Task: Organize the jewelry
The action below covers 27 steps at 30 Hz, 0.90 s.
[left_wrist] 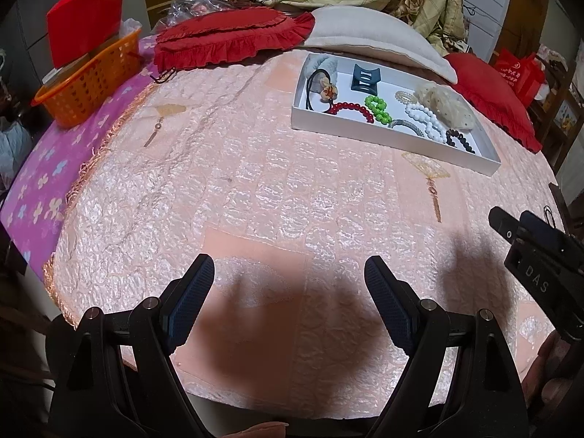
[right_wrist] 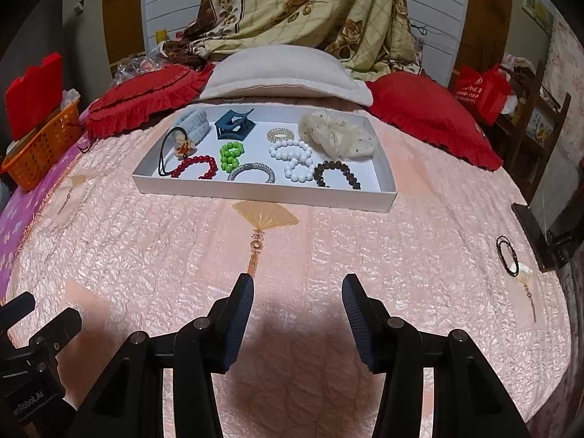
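Through my left wrist camera, my left gripper (left_wrist: 288,281) hangs over the peach quilted bedspread (left_wrist: 237,168) with its two pads spread wide and nothing between them. The white tray (left_wrist: 383,135) sits ahead and to the right, just in front of the cream pillow (left_wrist: 379,36). Inside it I can pick out a red bead bracelet (left_wrist: 352,108), a green bead bracelet (left_wrist: 377,107), a white bead bracelet (left_wrist: 425,116), a dark bead bracelet (left_wrist: 460,140), a blue claw clip (left_wrist: 367,77) and a cream scrunchie (left_wrist: 449,107). My right gripper (left_wrist: 511,226) pokes in at the right edge, nearer to me than the tray.

From the right wrist camera, my right gripper (right_wrist: 297,292) is likewise released, fingers apart and bare, well short of the tray (right_wrist: 262,191). The tray's near wall faces me squarely; the pieces lie in loose rows, and a silver mesh bracelet (right_wrist: 252,171) rests between the red and white beads. Far right of the tray, near the bed's edge, a thin black loop (right_wrist: 507,255) lies alone on the spread; it may be a hair tie or a cord necklace, but it is too small to tell.

I judge the sorting nearly finished, with that stray loop the one piece left outside the tray. The next move would call for swinging my right fingers over to it, pinching low against the soft quilt, since so thin a cord gives little to grip.
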Motion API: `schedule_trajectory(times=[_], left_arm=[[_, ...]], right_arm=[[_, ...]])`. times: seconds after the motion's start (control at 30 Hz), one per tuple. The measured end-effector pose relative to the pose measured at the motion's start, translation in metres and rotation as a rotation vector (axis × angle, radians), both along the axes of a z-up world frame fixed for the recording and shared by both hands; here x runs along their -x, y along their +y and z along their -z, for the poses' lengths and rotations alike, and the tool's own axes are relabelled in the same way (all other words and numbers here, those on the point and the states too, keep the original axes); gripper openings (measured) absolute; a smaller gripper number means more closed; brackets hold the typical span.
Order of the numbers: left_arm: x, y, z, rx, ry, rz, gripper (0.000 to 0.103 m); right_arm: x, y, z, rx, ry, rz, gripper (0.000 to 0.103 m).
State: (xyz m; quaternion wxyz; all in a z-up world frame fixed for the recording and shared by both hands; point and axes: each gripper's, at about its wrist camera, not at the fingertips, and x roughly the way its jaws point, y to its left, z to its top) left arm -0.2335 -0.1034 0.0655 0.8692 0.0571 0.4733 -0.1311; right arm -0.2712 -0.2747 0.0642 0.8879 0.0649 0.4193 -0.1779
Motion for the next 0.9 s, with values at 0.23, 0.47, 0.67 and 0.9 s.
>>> schedule_trajectory(times=[0.23,0.47,0.67,0.9], left_arm=[[-0.001,0.001,0.001,0.008,0.004,-0.001,0.085],[0.000,0.003,-0.002,0.047,-0.001,0.000,0.085],[0.000,0.002,-0.001,0.024,0.002,-0.001,0.084],[0.001,0.001,0.000,0.010,-0.007,-0.002,0.084]], right_arm=[[0.001,0.005,0.014,-0.026,0.037,-0.008,0.049],[0.002,0.005,0.011,-0.031,0.023,0.000,0.049],[0.002,0.009,0.010,-0.032,0.022,-0.010,0.049],[0.003,0.011,0.008,-0.020,0.021,-0.012,0.049]])
